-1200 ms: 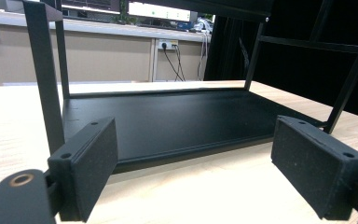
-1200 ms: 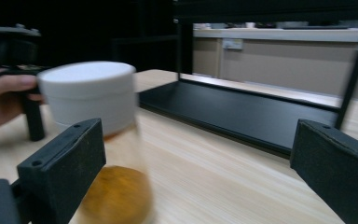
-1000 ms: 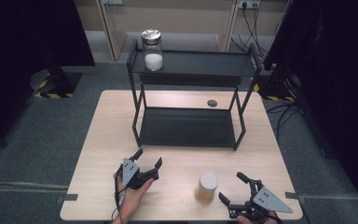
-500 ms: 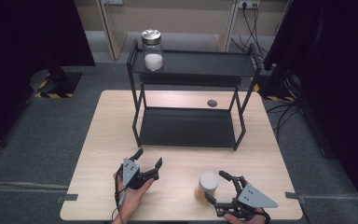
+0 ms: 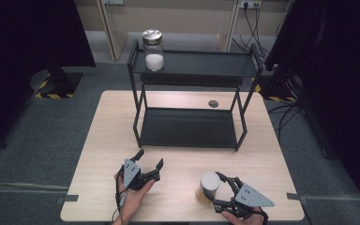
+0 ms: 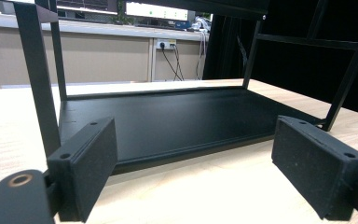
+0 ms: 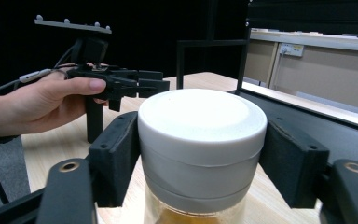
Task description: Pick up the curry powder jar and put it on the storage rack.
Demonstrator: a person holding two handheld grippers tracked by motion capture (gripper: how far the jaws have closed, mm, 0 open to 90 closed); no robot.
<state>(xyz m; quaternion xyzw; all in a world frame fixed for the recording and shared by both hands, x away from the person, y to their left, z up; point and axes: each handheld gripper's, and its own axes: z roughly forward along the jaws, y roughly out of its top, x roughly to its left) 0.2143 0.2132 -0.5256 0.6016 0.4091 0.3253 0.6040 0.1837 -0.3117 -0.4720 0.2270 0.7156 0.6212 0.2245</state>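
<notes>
Grasp step: right gripper [image 5: 214, 187] jaws have just been closing, now clamped on the white-lidded jar [image 5: 209, 186] near the surface's front edge. Left gripper [image 5: 149, 162] open, idle. Next, I judge: lift straight up toward the black shelf rack [image 5: 192, 126].

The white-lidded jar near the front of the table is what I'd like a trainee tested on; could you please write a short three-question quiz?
1. True or false: the right gripper has its pads closed on the white lid of the amber-filled glass jar.
2. Which gripper has open jaws with nothing between them? A) left B) right
3. What stands on the top shelf of the black metal rack?

Key:
1. True; both pads press the lid's sides.
2. A; the left gripper is open over the light wooden table.
3. A metal-lidded glass jar of white powder.
</notes>
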